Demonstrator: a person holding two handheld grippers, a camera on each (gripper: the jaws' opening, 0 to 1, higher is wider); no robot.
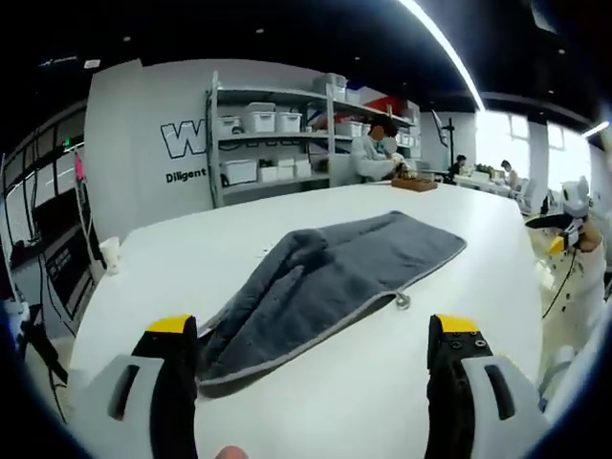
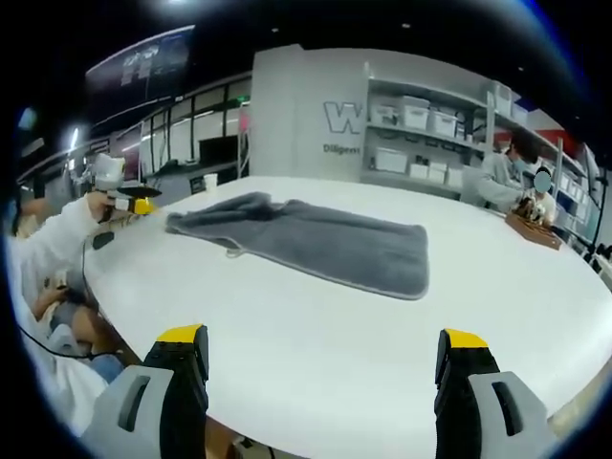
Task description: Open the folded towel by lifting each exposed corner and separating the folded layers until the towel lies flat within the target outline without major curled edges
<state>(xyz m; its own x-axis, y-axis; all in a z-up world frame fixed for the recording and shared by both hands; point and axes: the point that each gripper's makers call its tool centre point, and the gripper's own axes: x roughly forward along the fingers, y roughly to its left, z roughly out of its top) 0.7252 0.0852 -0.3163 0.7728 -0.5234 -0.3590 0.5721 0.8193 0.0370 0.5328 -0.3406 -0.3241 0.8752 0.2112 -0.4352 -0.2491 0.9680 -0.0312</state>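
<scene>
**Inspector:** Towel (image 1: 330, 277) position in the left gripper view, please.

**Assistant:** Grey towel lies on the white table (image 1: 382, 382), partly folded, with a bunched ridge at its left end and a flatter part reaching toward the upper right. A small hanging loop (image 1: 403, 300) sticks out from its near edge. The left gripper (image 1: 325, 344) hovers over the table with its jaws spread wide, nothing between them; its left jaw sits just beside the towel's near corner, contact unclear. The right gripper (image 1: 564, 229) shows at the right edge, well apart from the towel.

**Inspector:** Surroundings?

**Assistant:** Shelving with white bins (image 1: 273, 143) stands behind the table, and a person (image 1: 375, 153) sits at its far end.

**Inspector:** Right gripper view?

**Assistant:** The towel (image 2: 316, 239) lies across the table (image 2: 335, 354), its bunched end to the left. The right gripper (image 2: 325, 354) has its jaws parted and empty, well short of the towel. The left gripper (image 2: 129, 201) shows at the left, held by a white-sleeved arm (image 2: 57, 239), near the towel's bunched end.
</scene>
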